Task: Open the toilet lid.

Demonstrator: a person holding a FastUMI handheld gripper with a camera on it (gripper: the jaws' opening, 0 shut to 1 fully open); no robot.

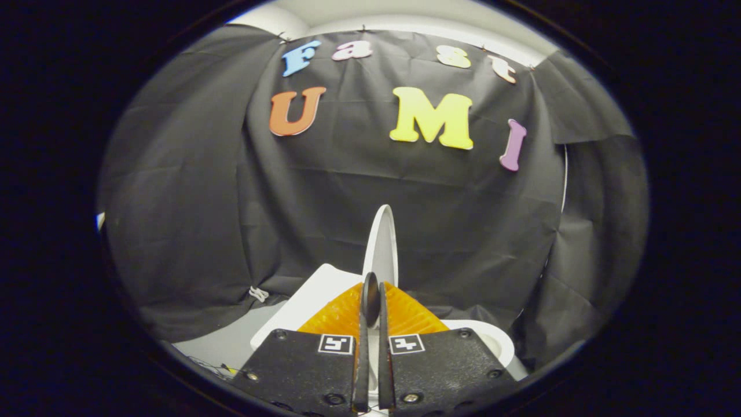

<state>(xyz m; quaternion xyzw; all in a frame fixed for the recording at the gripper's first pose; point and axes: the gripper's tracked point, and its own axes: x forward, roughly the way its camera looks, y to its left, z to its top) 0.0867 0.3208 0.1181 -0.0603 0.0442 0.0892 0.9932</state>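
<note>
The gripper (370,289) has its two fingers drawn in close together, clamped on the near edge of the white toilet lid (383,243). The lid stands raised on edge, seen almost edge-on, rising straight up from between the fingertips and just beyond them. The white toilet (307,298) spreads out below and to both sides of the fingers.
</note>
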